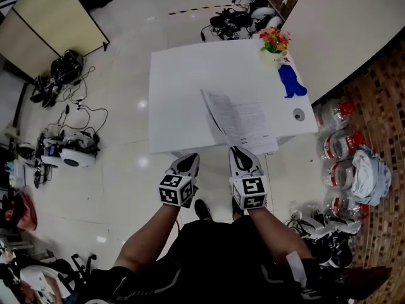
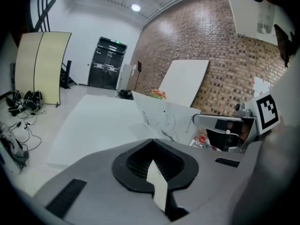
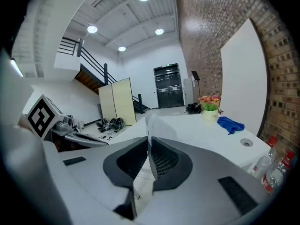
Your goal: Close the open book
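Note:
An open book (image 1: 252, 126) lies at the near right of the white table (image 1: 177, 87). One of its leaves (image 1: 215, 114) stands lifted on edge, left of the flat pages. My right gripper (image 1: 238, 151) is at the book's near edge, shut on that leaf's near corner. In the right gripper view the leaf (image 3: 152, 123) rises straight out of the narrow jaw gap of the right gripper (image 3: 149, 144). My left gripper (image 1: 190, 159) hovers off the table's near edge, left of the book, shut and empty. The left gripper view shows the upright leaf (image 2: 164, 116) beyond the left gripper (image 2: 154, 165).
A pot of flowers (image 1: 274, 43) and a blue cloth (image 1: 291, 81) sit at the table's far right, with a round cable hole (image 1: 299, 114) near the right edge. Water bottles (image 1: 338, 145) stand on the floor at the right, cables and gear (image 1: 69, 147) at the left.

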Motion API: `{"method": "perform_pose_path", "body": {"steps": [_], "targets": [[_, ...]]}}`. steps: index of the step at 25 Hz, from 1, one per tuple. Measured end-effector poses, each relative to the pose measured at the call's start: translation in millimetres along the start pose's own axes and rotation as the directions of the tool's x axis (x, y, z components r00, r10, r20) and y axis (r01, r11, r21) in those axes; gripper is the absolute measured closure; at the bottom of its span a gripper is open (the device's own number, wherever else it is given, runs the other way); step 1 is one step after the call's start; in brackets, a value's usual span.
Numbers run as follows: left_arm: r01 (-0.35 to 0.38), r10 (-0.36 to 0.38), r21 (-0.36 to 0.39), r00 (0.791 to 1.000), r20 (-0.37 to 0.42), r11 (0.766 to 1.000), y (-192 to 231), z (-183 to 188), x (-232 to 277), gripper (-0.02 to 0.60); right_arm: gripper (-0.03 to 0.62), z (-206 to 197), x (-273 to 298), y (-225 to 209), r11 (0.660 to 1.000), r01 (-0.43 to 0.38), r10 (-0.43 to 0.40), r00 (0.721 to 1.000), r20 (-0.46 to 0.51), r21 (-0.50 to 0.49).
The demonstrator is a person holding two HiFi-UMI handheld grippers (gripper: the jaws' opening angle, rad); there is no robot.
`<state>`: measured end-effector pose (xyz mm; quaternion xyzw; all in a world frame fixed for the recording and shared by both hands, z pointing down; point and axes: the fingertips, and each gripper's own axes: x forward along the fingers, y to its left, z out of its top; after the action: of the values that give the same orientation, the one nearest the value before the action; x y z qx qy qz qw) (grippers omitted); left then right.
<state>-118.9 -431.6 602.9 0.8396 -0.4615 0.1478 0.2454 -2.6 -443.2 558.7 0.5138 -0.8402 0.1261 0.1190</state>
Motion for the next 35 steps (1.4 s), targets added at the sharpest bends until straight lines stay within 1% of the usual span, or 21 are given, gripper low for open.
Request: {"method": "perform_pose_path", "body": {"steps": [3,7,11,13,16,18,21,23,26,29,32,35], "targets": [[0.03,-0.031,0.032,1.0,0.002,0.999,-20,13,13,0.586,0.571,4,-13,-30,0.997,0.07,-0.07,0.998,-0.003,0.023],[0.06,-0.06,0.067,0.998,0.001,0.996,-40,25,27,0.586,0.571,0,-26,-68,0.984,0.128,-0.129,0.992,0.005,0.121],[0.076,-0.077,0.102,0.997,0.001,0.992,-57,36,39,0.586,0.571,-13,-34,-105,0.964,0.205,-0.202,0.979,-0.036,0.168],[0.086,-0.087,0.112,0.996,0.004,0.99,-64,42,45,0.586,0.571,-21,-35,-121,0.955,0.232,-0.225,0.973,-0.06,0.186],[0.094,-0.092,0.125,0.996,-0.018,0.988,-71,40,57,0.586,0.571,-40,-37,-145,0.931,0.265,-0.248,0.964,-0.099,0.251],[0.096,-0.092,0.132,0.995,-0.035,0.987,-74,38,64,0.586,0.571,-55,-37,-158,0.911,0.284,-0.253,0.958,-0.137,0.298],[0.091,-0.088,0.115,0.995,-0.036,0.989,-79,40,69,0.586,0.571,-85,-36,-174,0.882,0.309,-0.244,0.946,-0.215,0.357],[0.091,-0.087,0.104,0.996,-0.034,0.99,-84,41,75,0.586,0.569,-104,-36,-183,0.874,0.315,-0.231,0.939,-0.254,0.371],[0.088,-0.082,0.109,0.995,-0.056,0.99,-87,34,85,0.586,0.569,-125,-36,-189,0.869,0.308,-0.206,0.937,-0.281,0.388],[0.082,-0.074,0.101,0.994,-0.075,0.992,-86,28,92,0.586,0.568,-135,-32,-193,0.865,0.301,-0.182,0.934,-0.307,0.402],[0.089,-0.081,0.097,0.993,-0.09,0.991,-89,21,95,0.586,0.545,-146,-29,-196,0.875,0.301,-0.164,0.921,-0.353,0.378],[0.097,-0.088,0.095,0.992,-0.096,0.991,-89,19,98,0.586,0.536,-149,-25,-198,0.887,0.296,-0.156,0.915,-0.372,0.355]]}}
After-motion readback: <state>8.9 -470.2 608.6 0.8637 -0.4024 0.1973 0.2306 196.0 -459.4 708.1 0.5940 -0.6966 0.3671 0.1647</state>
